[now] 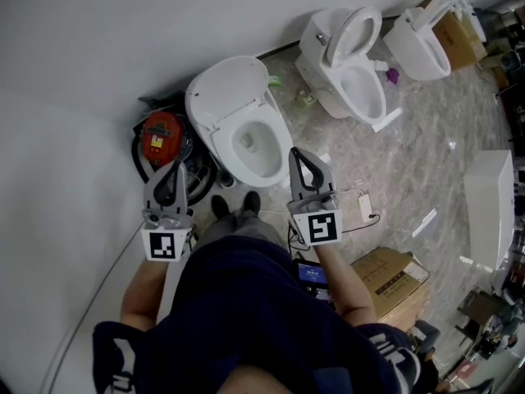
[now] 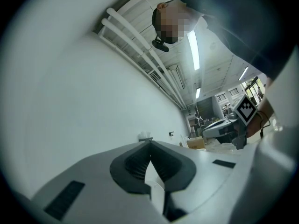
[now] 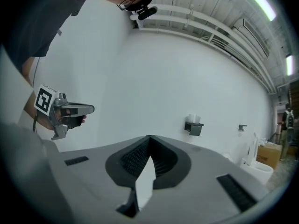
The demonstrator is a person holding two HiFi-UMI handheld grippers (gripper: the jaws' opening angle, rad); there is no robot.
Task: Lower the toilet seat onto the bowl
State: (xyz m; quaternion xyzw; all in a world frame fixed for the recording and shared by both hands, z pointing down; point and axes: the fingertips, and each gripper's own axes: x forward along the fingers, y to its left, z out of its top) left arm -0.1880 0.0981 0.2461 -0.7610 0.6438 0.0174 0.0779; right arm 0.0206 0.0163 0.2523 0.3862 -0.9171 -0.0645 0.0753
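White wall (image 1: pixel 123 39) at left, marbled floor (image 1: pixel 410 154) w/ several toilets. Person stands at the near toilet (image 1: pixel 215 142), forearms bent fwd, one tool per hand, both held about level and aimed at the wall. Left tool (image 1: pixel 175 167) is left of the bowl (image 1: pixel 275 158); right tool (image 1: pixel 293 153) overlaps its right edge in head view. Both tools are pinched closed, nothing between. Lid (image 1: pixel 225 93) is tipped up and back toward the wall, white, glossy. Can't tell if the seat is up against it or flat on the bowl.
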